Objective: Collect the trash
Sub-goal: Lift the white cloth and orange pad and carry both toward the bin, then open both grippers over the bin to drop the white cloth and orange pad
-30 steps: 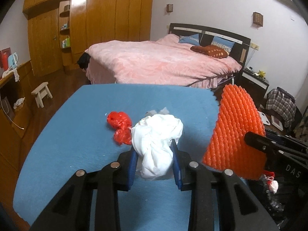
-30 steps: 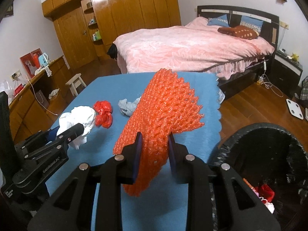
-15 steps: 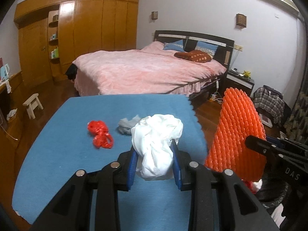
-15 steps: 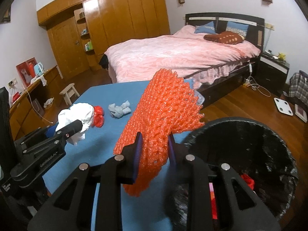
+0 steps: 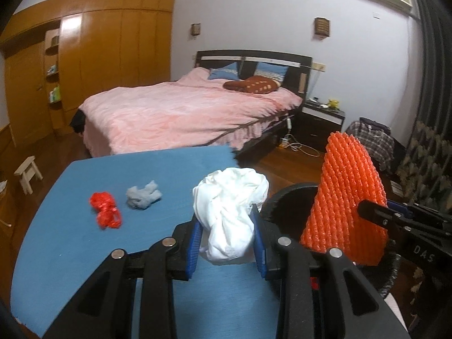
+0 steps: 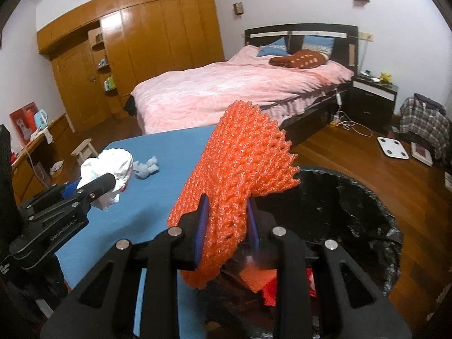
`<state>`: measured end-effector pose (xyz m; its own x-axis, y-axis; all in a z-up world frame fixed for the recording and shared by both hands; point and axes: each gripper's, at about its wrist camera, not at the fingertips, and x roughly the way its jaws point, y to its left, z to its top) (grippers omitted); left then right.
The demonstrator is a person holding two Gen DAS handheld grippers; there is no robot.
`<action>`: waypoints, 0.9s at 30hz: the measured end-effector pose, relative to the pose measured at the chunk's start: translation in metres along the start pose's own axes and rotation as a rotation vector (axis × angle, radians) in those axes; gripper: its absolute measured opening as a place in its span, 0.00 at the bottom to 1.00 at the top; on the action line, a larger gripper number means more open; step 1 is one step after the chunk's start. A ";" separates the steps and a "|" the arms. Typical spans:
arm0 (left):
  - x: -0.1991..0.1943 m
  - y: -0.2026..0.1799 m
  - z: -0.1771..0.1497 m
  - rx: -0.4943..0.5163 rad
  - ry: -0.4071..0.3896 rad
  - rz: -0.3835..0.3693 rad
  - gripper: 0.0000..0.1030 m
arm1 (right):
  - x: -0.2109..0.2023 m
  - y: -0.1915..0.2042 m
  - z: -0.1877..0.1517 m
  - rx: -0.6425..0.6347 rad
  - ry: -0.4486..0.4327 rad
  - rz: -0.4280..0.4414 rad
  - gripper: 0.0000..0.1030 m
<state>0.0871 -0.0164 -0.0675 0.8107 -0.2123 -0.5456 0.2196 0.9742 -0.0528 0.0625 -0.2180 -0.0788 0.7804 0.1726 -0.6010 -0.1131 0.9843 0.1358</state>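
My left gripper (image 5: 227,238) is shut on a crumpled white wad (image 5: 231,214) and holds it above the right edge of the blue table (image 5: 70,254). My right gripper (image 6: 227,226) is shut on an orange foam net (image 6: 240,175) and holds it over the black-lined trash bin (image 6: 353,226). The net also shows in the left wrist view (image 5: 347,197), above the bin's rim (image 5: 285,195). A red plastic scrap (image 5: 106,210) and a grey crumpled scrap (image 5: 143,197) lie on the table. The white wad shows in the right wrist view (image 6: 110,166).
The bin holds red and orange scraps (image 6: 262,282). A pink bed (image 5: 183,113) stands beyond the table. A small stool (image 5: 26,173) is on the wooden floor at left. A scale (image 6: 392,147) and plaid clothes (image 6: 423,121) lie at right.
Both grippers have moved right with their loads. The orange net has gone from above the table to above the bin, and the white wad has neared the table's right edge.
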 end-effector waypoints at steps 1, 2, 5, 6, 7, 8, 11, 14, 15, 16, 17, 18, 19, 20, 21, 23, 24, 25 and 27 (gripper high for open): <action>0.001 -0.006 0.001 0.009 -0.002 -0.009 0.31 | -0.002 -0.004 -0.001 0.004 -0.001 -0.008 0.25; 0.001 -0.011 0.001 0.016 -0.003 -0.018 0.31 | -0.005 -0.010 -0.003 0.009 -0.002 -0.018 0.25; 0.005 -0.029 0.003 0.039 -0.006 -0.048 0.31 | -0.010 -0.025 -0.008 0.022 -0.002 -0.042 0.25; 0.006 -0.035 0.004 0.047 -0.007 -0.058 0.31 | -0.012 -0.028 -0.009 0.026 -0.002 -0.049 0.25; 0.006 -0.039 0.003 0.053 -0.008 -0.066 0.31 | -0.013 -0.033 -0.011 0.031 -0.002 -0.057 0.25; 0.008 -0.045 0.003 0.062 -0.007 -0.076 0.31 | -0.014 -0.037 -0.012 0.035 -0.001 -0.065 0.25; 0.013 -0.061 0.002 0.081 -0.002 -0.103 0.31 | -0.018 -0.051 -0.016 0.047 -0.001 -0.093 0.25; 0.020 -0.076 0.003 0.100 0.006 -0.127 0.31 | -0.020 -0.062 -0.019 0.054 -0.001 -0.111 0.25; 0.023 -0.082 0.004 0.105 0.008 -0.140 0.31 | -0.021 -0.066 -0.020 0.054 -0.001 -0.119 0.25; 0.024 -0.086 0.004 0.110 0.009 -0.146 0.31 | -0.021 -0.070 -0.021 0.053 0.000 -0.126 0.25; 0.027 -0.091 0.005 0.119 0.010 -0.153 0.31 | -0.021 -0.073 -0.022 0.051 0.002 -0.132 0.25; 0.029 -0.094 0.005 0.124 0.012 -0.158 0.31 | -0.021 -0.076 -0.023 0.051 0.003 -0.137 0.25; 0.031 -0.099 0.005 0.131 0.014 -0.165 0.31 | -0.021 -0.080 -0.024 0.053 0.005 -0.141 0.25; 0.034 -0.104 0.005 0.137 0.017 -0.170 0.31 | -0.021 -0.083 -0.025 0.058 0.007 -0.147 0.25; 0.036 -0.107 0.004 0.142 0.020 -0.173 0.31 | -0.019 -0.086 -0.025 0.061 0.008 -0.150 0.25; 0.039 -0.111 0.004 0.148 0.026 -0.180 0.31 | -0.019 -0.091 -0.027 0.067 0.009 -0.156 0.25; 0.042 -0.115 0.003 0.153 0.029 -0.183 0.31 | -0.018 -0.095 -0.028 0.069 0.010 -0.158 0.25; 0.044 -0.117 0.003 0.156 0.031 -0.183 0.31 | -0.018 -0.097 -0.030 0.071 0.012 -0.160 0.25; 0.048 -0.123 0.001 0.160 0.037 -0.187 0.31 | -0.016 -0.102 -0.031 0.076 0.016 -0.165 0.25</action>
<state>0.0994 -0.1467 -0.0860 0.7281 -0.3821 -0.5690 0.4497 0.8928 -0.0242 0.0428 -0.3195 -0.1077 0.7746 0.0102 -0.6324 0.0627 0.9937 0.0928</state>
